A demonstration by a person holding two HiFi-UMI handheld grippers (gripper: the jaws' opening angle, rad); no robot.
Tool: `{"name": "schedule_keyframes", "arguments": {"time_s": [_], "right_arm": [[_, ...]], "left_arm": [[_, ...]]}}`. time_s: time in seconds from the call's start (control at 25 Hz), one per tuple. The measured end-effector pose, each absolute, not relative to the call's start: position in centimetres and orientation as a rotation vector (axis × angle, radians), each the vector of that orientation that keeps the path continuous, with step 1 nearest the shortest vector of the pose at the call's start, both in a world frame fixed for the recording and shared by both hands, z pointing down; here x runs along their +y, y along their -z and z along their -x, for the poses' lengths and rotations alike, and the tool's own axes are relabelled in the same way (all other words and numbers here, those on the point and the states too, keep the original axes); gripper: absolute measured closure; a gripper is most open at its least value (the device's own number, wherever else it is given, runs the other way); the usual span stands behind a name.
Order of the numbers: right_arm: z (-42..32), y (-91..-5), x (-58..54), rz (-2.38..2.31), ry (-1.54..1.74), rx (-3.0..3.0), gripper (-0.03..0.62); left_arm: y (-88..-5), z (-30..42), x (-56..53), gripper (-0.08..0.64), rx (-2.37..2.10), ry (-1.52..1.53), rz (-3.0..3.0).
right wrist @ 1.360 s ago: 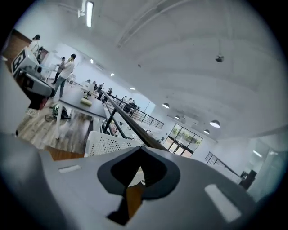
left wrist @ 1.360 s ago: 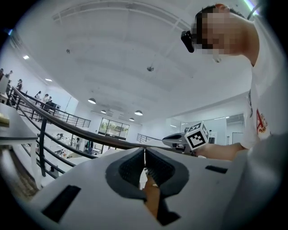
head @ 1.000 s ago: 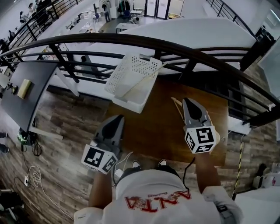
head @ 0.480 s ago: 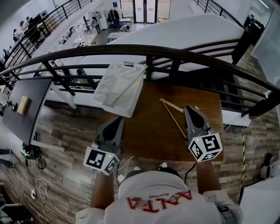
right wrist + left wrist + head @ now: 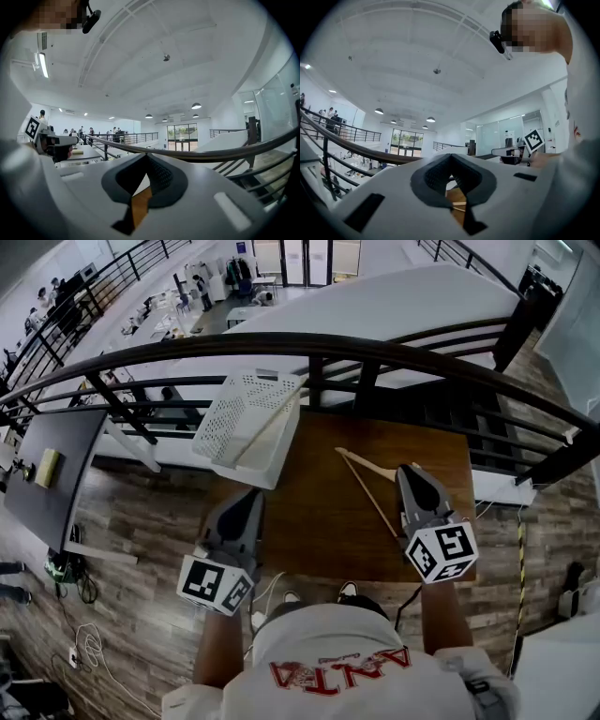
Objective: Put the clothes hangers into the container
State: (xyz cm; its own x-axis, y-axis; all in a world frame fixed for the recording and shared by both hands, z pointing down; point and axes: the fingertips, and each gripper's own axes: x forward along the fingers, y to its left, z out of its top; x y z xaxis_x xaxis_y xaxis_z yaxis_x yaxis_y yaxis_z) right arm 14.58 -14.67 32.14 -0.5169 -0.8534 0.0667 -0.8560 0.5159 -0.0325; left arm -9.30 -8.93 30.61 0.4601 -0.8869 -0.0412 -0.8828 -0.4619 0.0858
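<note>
Compared with a second ago: the right tongs (image 5: 411,471) farther out to the side, and more of the wooden hanger (image 5: 361,460) in sight. Back then, tucked close against those tongs; now lies flat on the brown counter (image 5: 319,521), right beside them on their left, too close to tell if touching. Much the same spot for the left tongs (image 5: 247,495), by the near left edge of the counter. A bit more to the left in the head view for the white basket (image 5: 246,418). Both pairs of tongs pressed together at the tips, pinching nothing. Only bare wood peeking through the small gap behind the tips. Both held level, pointing away from the person (image 5: 337,662) toward the dark railing (image 5: 375,341). Now the container: white, full of little holes, sitting tilted at the far left corner of the counter and sticking out past its edge. Inside, one long pale thin bar (image 5: 267,427) slanting from corner to corner. Too thin to tell if another hanger. The hanger on the counter well apart from the basket, out in the open, not yet put in.
</note>
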Motion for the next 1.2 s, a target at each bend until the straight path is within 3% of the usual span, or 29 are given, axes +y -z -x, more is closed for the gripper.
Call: {"name": "schedule_keyframes", "arguments": {"time_s": [0.48,0.6,0.68,0.96,1.2], "right_arm": [[-28.0,-40.1,-17.2,-1.706,-0.281,-2.247,0.582],[-31.3,-43.8,-17.8,-1.674,-0.383,-2.167,0.556],[-32.6,-46.4,-18.2,-1.635,-0.435,-2.129,0.503],[-33.4,-56.1,-20.7,-1.47,-0.566,-2.028,0.413],[-31.3,-63.0,-23.4,-1.384,-0.62,-1.954,0.395]], "left_arm": [[-32.6,1.5,-11.2,0.551,-1.425,0.042,-2.7],[-33.5,-1.6,-12.4,0.551,-1.419,0.025,-2.692],[-34.5,-3.4,-13.0,0.551,-1.411,-0.003,-2.681],[-40.0,-7.4,-14.1,0.551,-1.363,-0.125,-2.591],[-42.2,-7.8,-16.0,0.551,-1.329,-0.159,-2.595]]}}
